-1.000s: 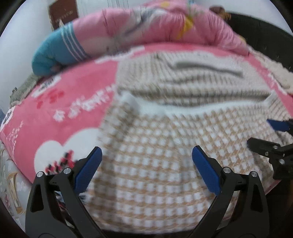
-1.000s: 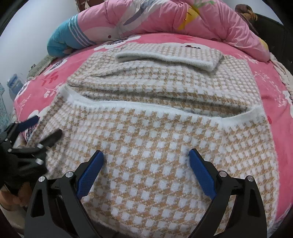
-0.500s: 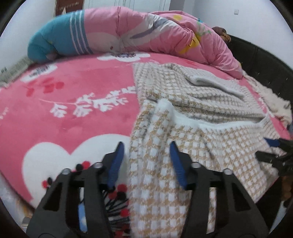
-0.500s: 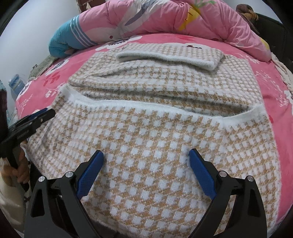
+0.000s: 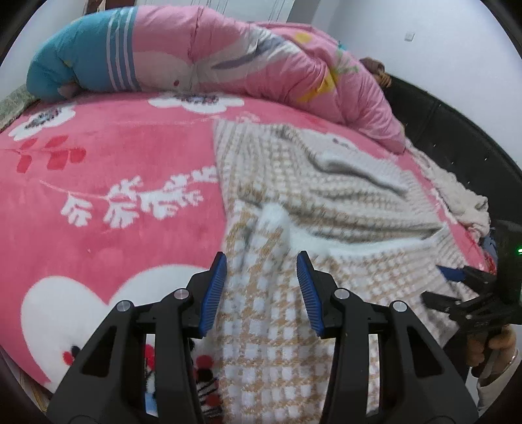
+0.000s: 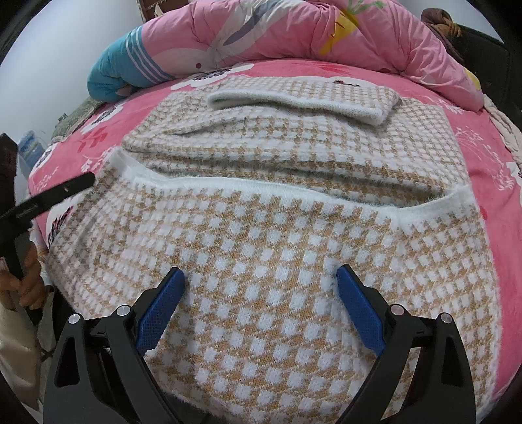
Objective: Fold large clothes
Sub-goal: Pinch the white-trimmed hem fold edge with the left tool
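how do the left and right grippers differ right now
The left gripper has its blue pads drawn partway in, with the checked sweater's left edge between them; the right gripper stands wide open over the sweater's middle. The left gripper sits by the pink blanket; the right has only knit beneath it. Both have black frames and blue pads.

Left wrist view: low, close at checked sweater's [image 5: 277, 326] left edge, facing duvet [image 5: 228, 58]. Right wrist view: close above sweater hem. Both share sweater, duvet.

A pink flowered bed [image 6: 483, 156] carried a checked sweater [image 6: 277, 248], with a rolled pink quilt [image 6: 293, 29] behind it.
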